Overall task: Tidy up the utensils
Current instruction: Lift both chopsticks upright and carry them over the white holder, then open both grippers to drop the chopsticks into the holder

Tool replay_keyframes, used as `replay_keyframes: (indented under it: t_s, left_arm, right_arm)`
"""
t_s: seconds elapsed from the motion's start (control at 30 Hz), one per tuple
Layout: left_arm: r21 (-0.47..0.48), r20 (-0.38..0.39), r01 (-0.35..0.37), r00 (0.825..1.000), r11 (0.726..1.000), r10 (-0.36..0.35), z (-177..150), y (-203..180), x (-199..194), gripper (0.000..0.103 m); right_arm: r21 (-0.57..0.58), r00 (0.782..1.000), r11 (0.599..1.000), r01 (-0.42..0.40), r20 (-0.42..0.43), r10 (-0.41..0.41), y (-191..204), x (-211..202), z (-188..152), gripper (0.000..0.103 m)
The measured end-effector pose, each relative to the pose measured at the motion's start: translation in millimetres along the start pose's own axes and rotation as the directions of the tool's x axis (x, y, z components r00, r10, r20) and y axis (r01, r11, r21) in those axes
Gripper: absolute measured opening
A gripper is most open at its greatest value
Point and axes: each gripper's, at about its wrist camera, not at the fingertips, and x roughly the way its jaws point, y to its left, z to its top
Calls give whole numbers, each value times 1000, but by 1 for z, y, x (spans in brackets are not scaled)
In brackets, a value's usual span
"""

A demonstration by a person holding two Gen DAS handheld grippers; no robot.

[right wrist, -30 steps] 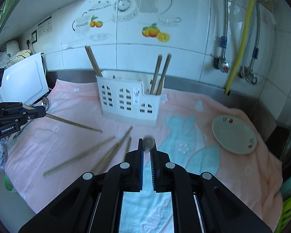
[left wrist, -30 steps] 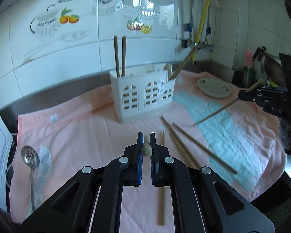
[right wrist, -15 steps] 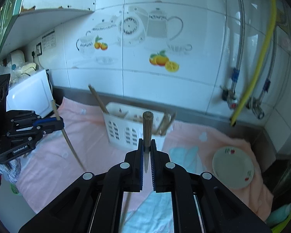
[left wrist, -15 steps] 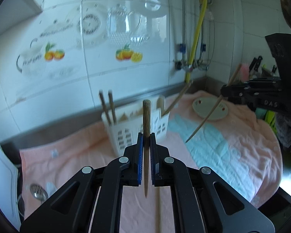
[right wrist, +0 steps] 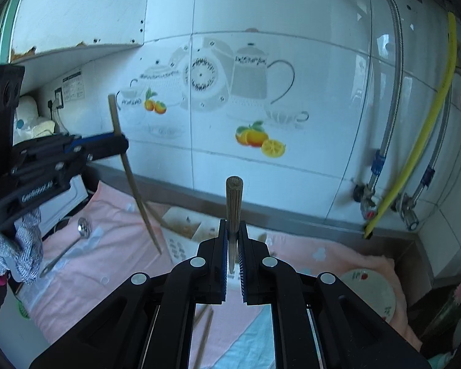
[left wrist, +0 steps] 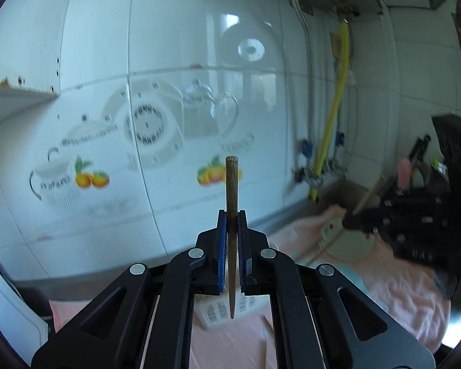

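Note:
My left gripper is shut on a brown wooden chopstick that stands upright between the blue pads, tip down. Below it, part of the white slotted utensil holder shows through the gripper frame. My right gripper is shut on a second chopstick, also upright, above the holder. In the right wrist view the left gripper hangs high at the left with its chopstick slanting down toward the holder. The right gripper shows blurred at the right in the left wrist view.
A pink cloth covers the counter. On it lie a metal skimmer ladle, loose chopsticks and a small plate. A yellow hose and taps run down the tiled wall. A white appliance stands left.
Both grippers have risen well above the cloth, each with a chopstick lifted clear. The chopsticks now hang upright in the jaws, and the holder has dropped low in both views.

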Motion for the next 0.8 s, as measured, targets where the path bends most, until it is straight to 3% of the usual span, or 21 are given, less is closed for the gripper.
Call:
replay_keyframes:
  t_s: [0.13, 0.33, 0.8]
  left_arm:
    - [-34, 34, -47, 998, 998, 48, 13, 11, 17, 5]
    - [-92, 36, -74, 996, 993, 77, 3, 27, 43, 5]
    - [-128, -74, -82, 995, 988, 73, -37, 40, 74, 6]
  right_arm:
    - [8, 1000, 1000, 3, 14, -3, -4, 8, 12, 6]
    - [18, 1000, 1000, 16, 12, -16, -8, 27, 18, 6]
    - [36, 996, 999, 25, -81, -22, -13, 80, -3, 6]
